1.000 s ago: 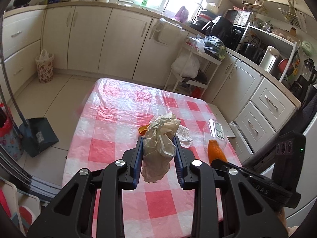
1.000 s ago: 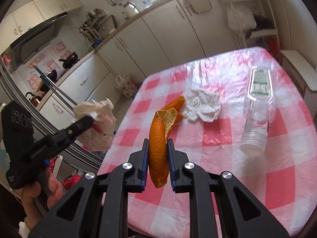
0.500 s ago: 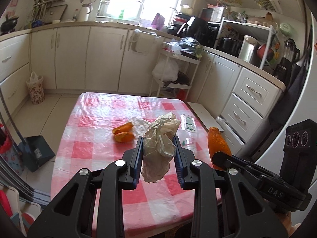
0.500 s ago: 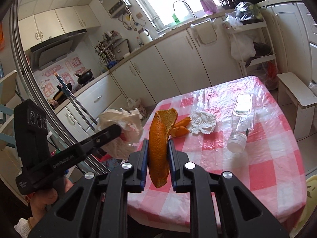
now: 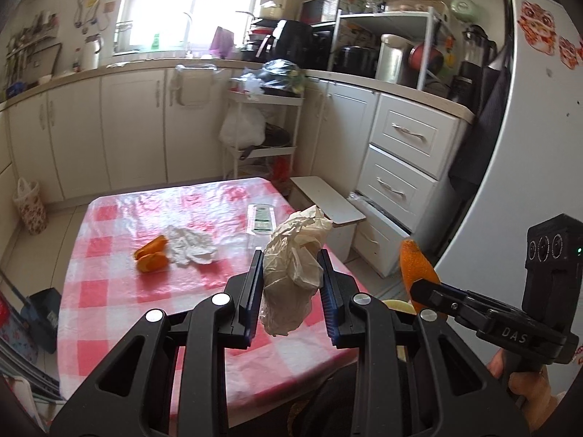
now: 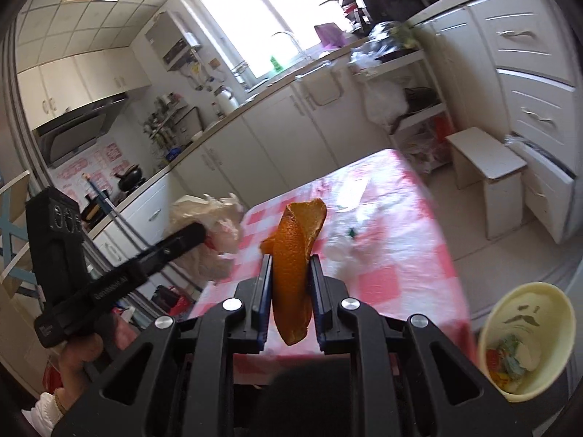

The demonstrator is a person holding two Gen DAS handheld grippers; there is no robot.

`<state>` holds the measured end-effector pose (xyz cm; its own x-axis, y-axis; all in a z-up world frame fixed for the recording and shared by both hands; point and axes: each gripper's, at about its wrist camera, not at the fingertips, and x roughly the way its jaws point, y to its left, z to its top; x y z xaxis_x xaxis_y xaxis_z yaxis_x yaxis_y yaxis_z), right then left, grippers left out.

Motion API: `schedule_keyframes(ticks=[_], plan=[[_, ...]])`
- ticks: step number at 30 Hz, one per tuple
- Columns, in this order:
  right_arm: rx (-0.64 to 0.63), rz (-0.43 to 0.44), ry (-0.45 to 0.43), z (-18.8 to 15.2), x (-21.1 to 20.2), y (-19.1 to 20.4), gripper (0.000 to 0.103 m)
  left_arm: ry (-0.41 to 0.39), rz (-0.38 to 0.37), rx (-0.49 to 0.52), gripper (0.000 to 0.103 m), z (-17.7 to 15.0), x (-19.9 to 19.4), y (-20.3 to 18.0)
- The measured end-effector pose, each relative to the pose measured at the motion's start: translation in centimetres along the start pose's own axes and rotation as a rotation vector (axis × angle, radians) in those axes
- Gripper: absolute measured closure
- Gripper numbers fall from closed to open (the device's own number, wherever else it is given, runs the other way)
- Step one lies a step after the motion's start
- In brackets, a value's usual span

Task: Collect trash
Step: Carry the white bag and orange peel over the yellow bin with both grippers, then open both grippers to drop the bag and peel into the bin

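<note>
My left gripper (image 5: pixel 291 266) is shut on a crumpled cream wrapper (image 5: pixel 293 273), held in the air at the near edge of the red-checked table (image 5: pixel 109 284). My right gripper (image 6: pixel 290 269) is shut on a long strip of orange peel (image 6: pixel 293 255); that peel (image 5: pixel 415 266) also shows at the right of the left wrist view. Orange peel pieces (image 5: pixel 151 255), a white crumpled tissue (image 5: pixel 191 245) and a clear plastic bottle (image 5: pixel 260 218) lie on the table. A pale yellow bin (image 6: pixel 524 342) with scraps inside stands low at the right, beside the table's near corner.
A small white stool (image 5: pixel 328 204) and white drawers (image 5: pixel 400 167) stand right of the table. A wire rack with bags (image 5: pixel 262 120) is behind it. A dustpan (image 5: pixel 40 313) and a floral waste basket (image 5: pixel 31 207) sit on the floor at left.
Both grippers have drawn back from the table and risen, each keeping its load. The table has receded in both views, and the yellow bin has come into the right wrist view.
</note>
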<state>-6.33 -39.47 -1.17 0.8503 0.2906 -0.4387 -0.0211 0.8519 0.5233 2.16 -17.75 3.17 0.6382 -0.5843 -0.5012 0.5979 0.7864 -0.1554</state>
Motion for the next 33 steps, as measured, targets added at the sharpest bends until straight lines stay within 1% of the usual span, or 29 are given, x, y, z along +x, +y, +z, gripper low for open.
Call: schedule_keyframes(ticks=[4,7,11,13,17,23,24,25,26,27,30,31,33], plan=[[0.057,-0.09,-0.012,-0.7,-1.9,-3.9,0.082,0.026,-0.055,0.031,0.076,0.2,1.4,-3.0],[0.099,-0.165,-0.01,-1.6,-2.8,-6.6,0.082,0.056,-0.115,0.049,0.076,0.5,2.9,-5.4],[0.151,-0.261,-0.003,-2.8,-3.7,-10.1,0.081,0.122,-0.217,0.071,0.076,0.6,6.1,-9.8],[0.179,-0.308,0.007,-3.4,-3.8,-11.7,0.081,0.153,-0.254,0.085,0.076,0.5,7.5,-11.7],[0.227,-0.362,0.034,-4.6,-3.8,-14.7,0.081,0.232,-0.31,0.12,0.076,-0.3,11.0,-15.8],[0.273,-0.404,0.076,-6.1,-3.0,-18.5,0.08,0.368,-0.335,0.103,0.076,-2.1,17.1,-19.2],[0.281,-0.411,0.084,-6.3,-2.8,-19.0,0.079,0.393,-0.339,0.106,0.074,-2.1,18.1,-19.9],[0.289,-0.419,0.093,-6.6,-2.6,-19.5,0.076,0.413,-0.336,0.111,0.07,-2.4,19.2,-20.5],[0.302,-0.433,0.109,-6.8,-2.4,-20.1,0.064,0.426,-0.328,0.116,0.066,-2.7,20.0,-21.0],[0.313,-0.443,0.111,-7.0,-2.5,-20.5,0.055,0.439,-0.32,0.118,0.06,-3.1,20.7,-21.2],[0.324,-0.449,0.109,-7.3,-3.1,-20.9,0.053,0.47,-0.285,0.105,0.051,-4.2,22.0,-21.6],[0.323,-0.455,0.108,-7.3,-3.3,-21.0,0.052,0.464,-0.282,0.103,0.044,-4.1,22.0,-21.6],[0.342,-0.461,0.105,-7.5,-3.8,-21.3,0.049,0.432,-0.266,0.105,0.034,-3.9,21.6,-21.5]])
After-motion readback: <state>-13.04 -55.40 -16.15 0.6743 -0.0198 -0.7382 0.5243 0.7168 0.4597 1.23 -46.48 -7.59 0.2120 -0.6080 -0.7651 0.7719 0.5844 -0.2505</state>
